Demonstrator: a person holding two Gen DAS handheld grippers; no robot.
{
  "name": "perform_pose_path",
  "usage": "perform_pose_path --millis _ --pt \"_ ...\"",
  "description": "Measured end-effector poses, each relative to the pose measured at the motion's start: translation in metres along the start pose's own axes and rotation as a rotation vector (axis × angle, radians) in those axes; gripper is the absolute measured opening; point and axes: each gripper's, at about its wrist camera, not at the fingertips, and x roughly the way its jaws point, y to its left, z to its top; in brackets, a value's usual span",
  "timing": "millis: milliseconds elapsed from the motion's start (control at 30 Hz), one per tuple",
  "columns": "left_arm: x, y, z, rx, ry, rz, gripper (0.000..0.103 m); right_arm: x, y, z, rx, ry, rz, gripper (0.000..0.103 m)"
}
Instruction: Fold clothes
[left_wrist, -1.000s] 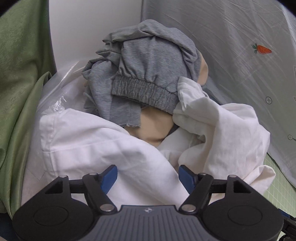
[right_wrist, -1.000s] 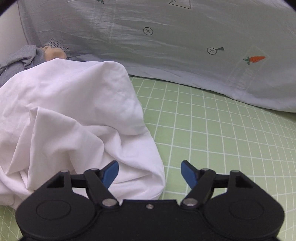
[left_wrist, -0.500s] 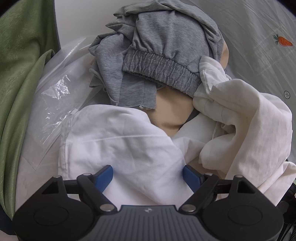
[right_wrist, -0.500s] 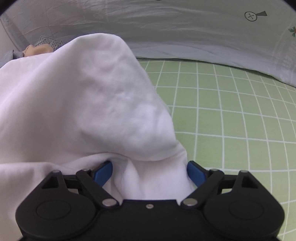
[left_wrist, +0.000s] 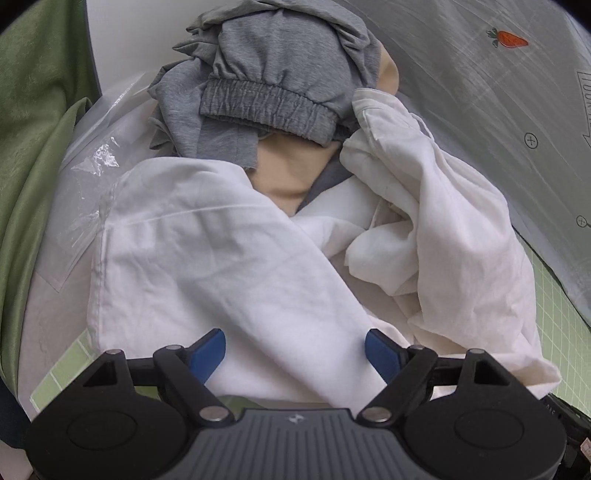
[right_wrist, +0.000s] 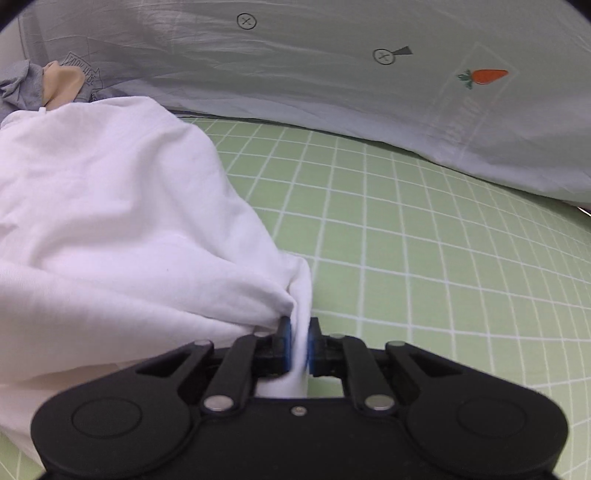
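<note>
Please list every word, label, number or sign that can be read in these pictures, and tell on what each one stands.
Outlined block letters printed on the grey sheet, near the beige cloth: seen mirrored, too unclear to read.
More outlined letters at the right edge of the sheet in the left wrist view: cut off, unreadable.
Circled cross signs and an orange carrot picture on the sheet: signs only, no words.
Clothes: no text visible.
</note>
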Motion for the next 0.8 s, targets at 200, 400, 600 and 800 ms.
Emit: perform_pose_path --millis 200,400,600,800 --pt "-0.031 -0.045 -0.050 0.005 0.020 -0.055 0.083 -0.039 -0.072 -0.045 -0.070 0.009 -0.153 0.008" --pt "-0.051 -0.093 -0.090 0.072 0.026 -0.103 0.083 -0.042 -0.202 -0.060 0.063 0.031 -0.281 0.010" --pt "-0.063 -0.119 -0.116 0.151 -0.003 -0.106 0.083 -0.065 -0.273 -0.075 0.288 0.005 -0.329 0.050" --pt "-0.068 -0.119 -0.108 0.205 -0.058 -0.078 0.083 -0.108 -0.235 -0.120 0.531 -0.057 -0.215 0.080"
